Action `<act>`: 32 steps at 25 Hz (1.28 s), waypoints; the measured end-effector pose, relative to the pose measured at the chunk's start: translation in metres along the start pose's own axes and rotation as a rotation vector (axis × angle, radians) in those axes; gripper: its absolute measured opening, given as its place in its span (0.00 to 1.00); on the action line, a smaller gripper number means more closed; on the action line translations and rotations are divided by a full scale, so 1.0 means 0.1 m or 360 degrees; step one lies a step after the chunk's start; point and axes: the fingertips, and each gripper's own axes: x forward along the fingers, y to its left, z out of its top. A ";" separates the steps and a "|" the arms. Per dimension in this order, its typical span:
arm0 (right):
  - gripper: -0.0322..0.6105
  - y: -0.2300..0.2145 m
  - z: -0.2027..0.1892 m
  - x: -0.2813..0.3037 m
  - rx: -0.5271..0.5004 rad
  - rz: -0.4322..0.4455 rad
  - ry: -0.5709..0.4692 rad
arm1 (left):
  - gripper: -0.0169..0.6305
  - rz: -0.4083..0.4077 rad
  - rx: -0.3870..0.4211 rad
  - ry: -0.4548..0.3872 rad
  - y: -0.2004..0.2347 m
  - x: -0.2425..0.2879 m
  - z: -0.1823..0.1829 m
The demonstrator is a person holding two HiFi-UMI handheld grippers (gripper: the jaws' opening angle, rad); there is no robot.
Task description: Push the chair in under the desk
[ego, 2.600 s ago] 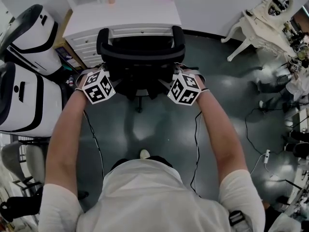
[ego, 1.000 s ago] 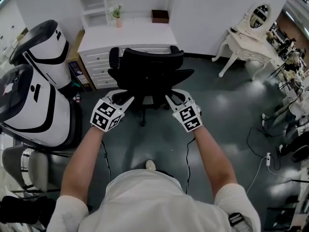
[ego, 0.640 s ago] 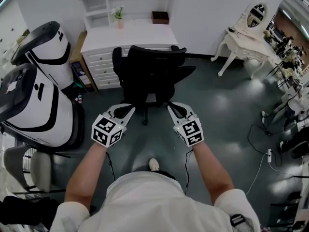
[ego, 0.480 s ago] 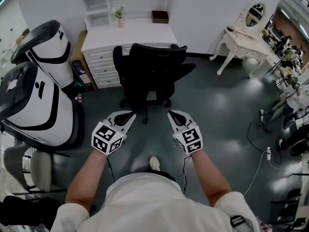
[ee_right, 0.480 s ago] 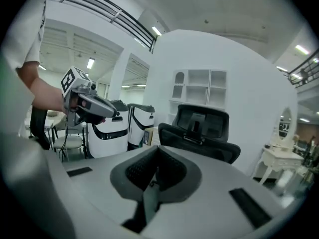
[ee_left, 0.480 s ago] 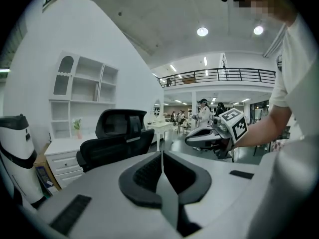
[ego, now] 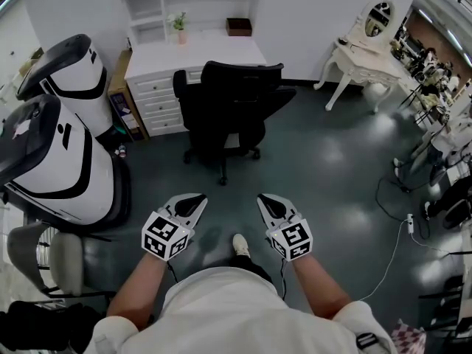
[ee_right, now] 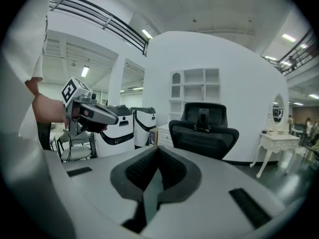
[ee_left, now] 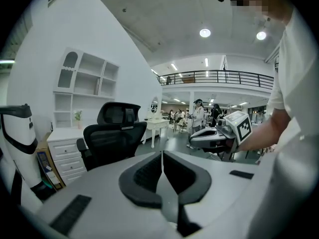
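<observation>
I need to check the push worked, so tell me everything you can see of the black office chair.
The black office chair has a headrest, a mesh-looking backrest, two armrests and a star base on casters. It stands upright on the dark floor, right at the front of the white desk, backrest facing away from it. Nothing is gripping it; whether the seat is under the desk is hidden.

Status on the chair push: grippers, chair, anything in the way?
Left gripper, right gripper: jaws just closed, shut, empty. Chair at the desk, apart from both. Nothing blocking it.
</observation>
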 end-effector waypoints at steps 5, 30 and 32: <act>0.06 0.33 -0.04 -0.25 0.0067 0.0005 -0.0013 | 0.04 -0.0016 0.0060 0.0024 -0.21 -0.25 -0.14; 0.06 0.94 -0.08 -0.59 0.0081 0.0010 -0.0022 | 0.03 -0.0071 0.0051 0.0059 -0.53 -0.73 -0.45; 0.06 0.97 -0.08 -0.61 0.0081 0.0012 -0.0020 | 0.03 -0.0074 0.0052 0.0060 -0.54 -0.75 -0.46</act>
